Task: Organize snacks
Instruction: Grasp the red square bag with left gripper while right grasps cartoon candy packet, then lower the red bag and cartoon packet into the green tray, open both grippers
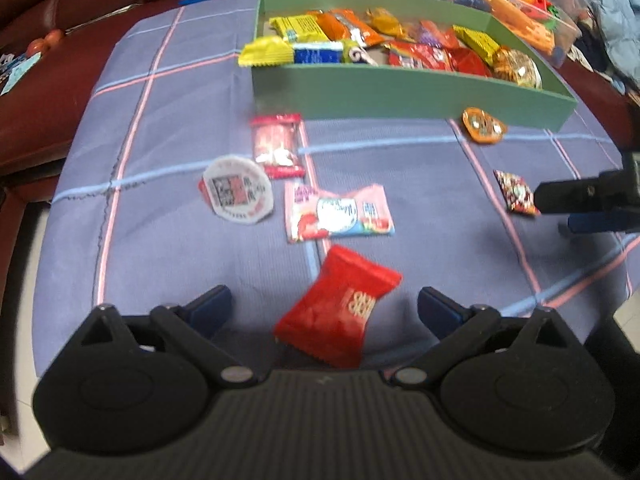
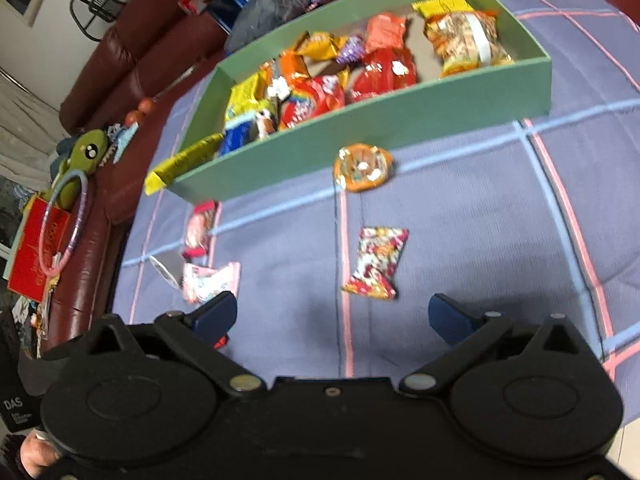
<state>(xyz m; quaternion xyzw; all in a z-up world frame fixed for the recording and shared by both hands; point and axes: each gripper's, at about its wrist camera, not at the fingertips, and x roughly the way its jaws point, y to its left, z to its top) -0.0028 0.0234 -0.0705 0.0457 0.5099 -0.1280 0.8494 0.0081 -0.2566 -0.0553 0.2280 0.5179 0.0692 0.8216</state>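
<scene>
Tablecloth (image 1: pixel 160 240) blue plaid | sofa (image 2: pixel 132 52) maroon | left tongs (image 1: pixel 324 308), right tongs (image 2: pixel 332 316) both spread, empty

Far across the desk (image 1: pixel 168 92) the green box (image 1: pixel 400 92) walls off the right side; left of it the checked cloth lies bare. Mid-desk, 4 loose packets cluster: white round lid (image 1: pixel 238 190), 2 pink wrappers, red packet (image 1: pixel 340 306) nearest. Right of them an open strip runs to the patterned candy (image 2: pixel 378 266) and orange disc (image 2: pixel 363 167). Sofa (image 2: pixel 120 64) clutter borders the left.
</scene>
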